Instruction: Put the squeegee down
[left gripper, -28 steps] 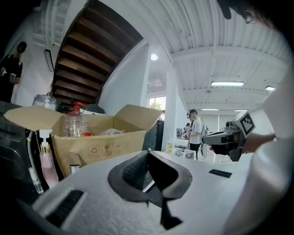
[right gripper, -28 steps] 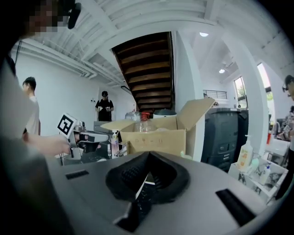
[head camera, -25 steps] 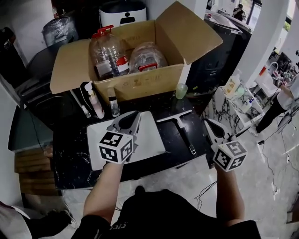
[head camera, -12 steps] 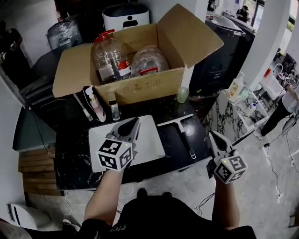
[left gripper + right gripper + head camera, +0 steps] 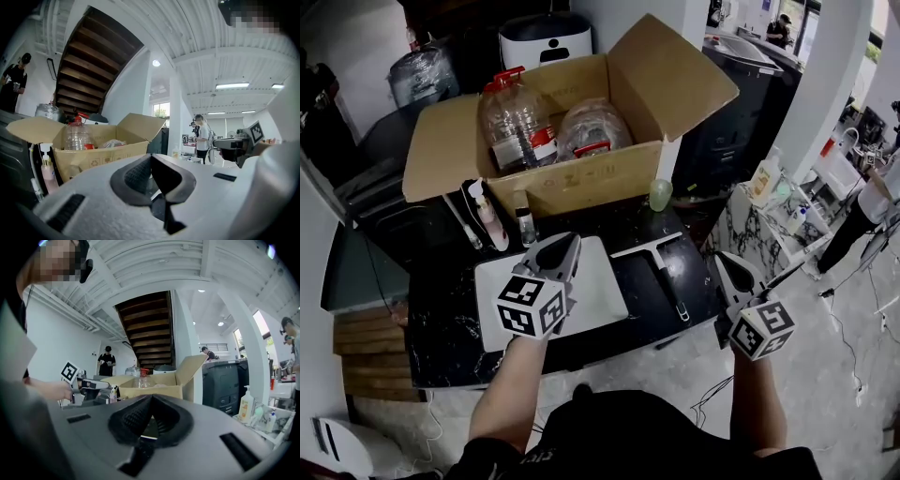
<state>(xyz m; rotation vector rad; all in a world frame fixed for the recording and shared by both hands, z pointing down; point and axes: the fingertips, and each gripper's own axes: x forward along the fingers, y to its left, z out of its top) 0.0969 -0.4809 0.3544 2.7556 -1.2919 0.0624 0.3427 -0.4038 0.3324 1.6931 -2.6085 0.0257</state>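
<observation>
The squeegee (image 5: 662, 269), with a pale blade bar and a dark handle, lies flat on the black table (image 5: 450, 319), its handle pointing toward the near edge. Nothing holds it. My right gripper (image 5: 719, 259) hovers just off the table's right edge, to the right of the handle, shut and empty; in the right gripper view its jaws (image 5: 151, 398) meet with nothing between them. My left gripper (image 5: 562, 246) is held over a white board (image 5: 605, 292) left of the squeegee, shut and empty, as the left gripper view (image 5: 151, 157) also shows.
An open cardboard box (image 5: 581, 178) holding large plastic bottles fills the back of the table. Small spray bottles (image 5: 487, 211) stand in front of it at the left, and a green object (image 5: 661, 194) at its right corner. People stand farther off in the room.
The squeegee lies in the same spot on the table. Both grippers have stayed nearly where they were and remain shut; only the head view has shifted a little.
</observation>
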